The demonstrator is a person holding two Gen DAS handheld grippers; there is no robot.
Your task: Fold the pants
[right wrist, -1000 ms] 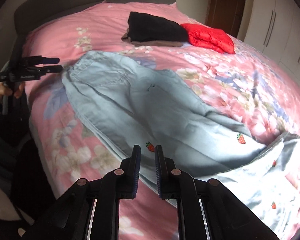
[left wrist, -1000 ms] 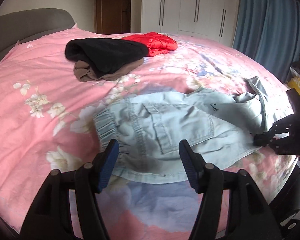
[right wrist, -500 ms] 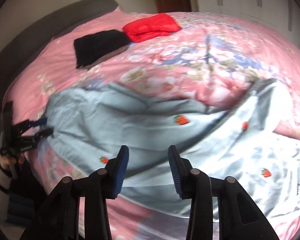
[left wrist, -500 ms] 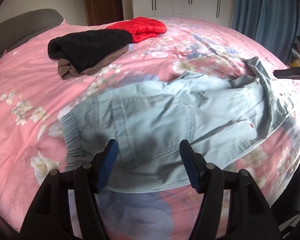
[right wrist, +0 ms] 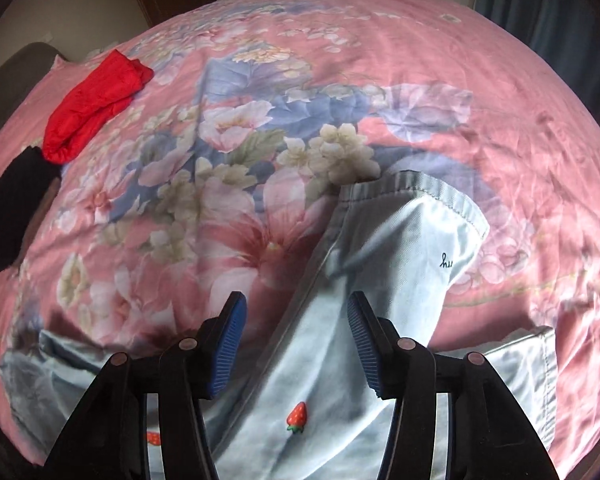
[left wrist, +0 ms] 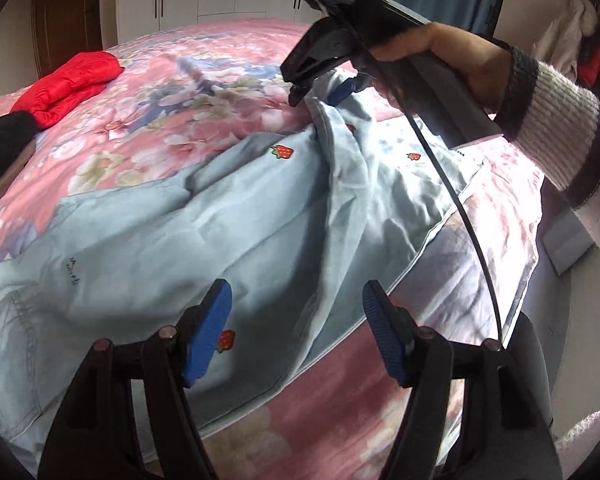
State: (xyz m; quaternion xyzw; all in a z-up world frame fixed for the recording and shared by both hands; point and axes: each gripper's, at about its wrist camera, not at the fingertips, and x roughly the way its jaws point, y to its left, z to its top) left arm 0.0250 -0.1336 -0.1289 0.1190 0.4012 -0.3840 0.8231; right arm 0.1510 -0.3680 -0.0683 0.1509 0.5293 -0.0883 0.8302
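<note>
**A:** On the bed (right wrist: 440, 40), pants (left wrist: 228, 216) lie spread and rumpled across the pink floral cover, legs running toward the far side, one leg folded partly over the other. Waist end sits at lower left in the left wrist view.

**B:** Grippers?

**A:** Left gripper (left wrist: 296, 332) hovers over the thigh area, fingers wide apart, holding nothing. Right gripper (right wrist: 294, 340) also spread, poised above a leg near its hem (right wrist: 404, 190); in the left view its tips sit by a raised ridge of cloth, contact unclear.

**B:** How will the cloth handle?

**A:** Judging by the creases: light, soft cotton, limp, no stiffness. Likely drapes and sags when lifted, and drags on the cover. Stitched hems and the waistband look the firmest holds; pinch there, both layers together, or the legs will slide apart.

**B:** Anything nearby?

**A:** Red garment (right wrist: 92, 108) and black garment (right wrist: 14, 208), well apart.
</note>
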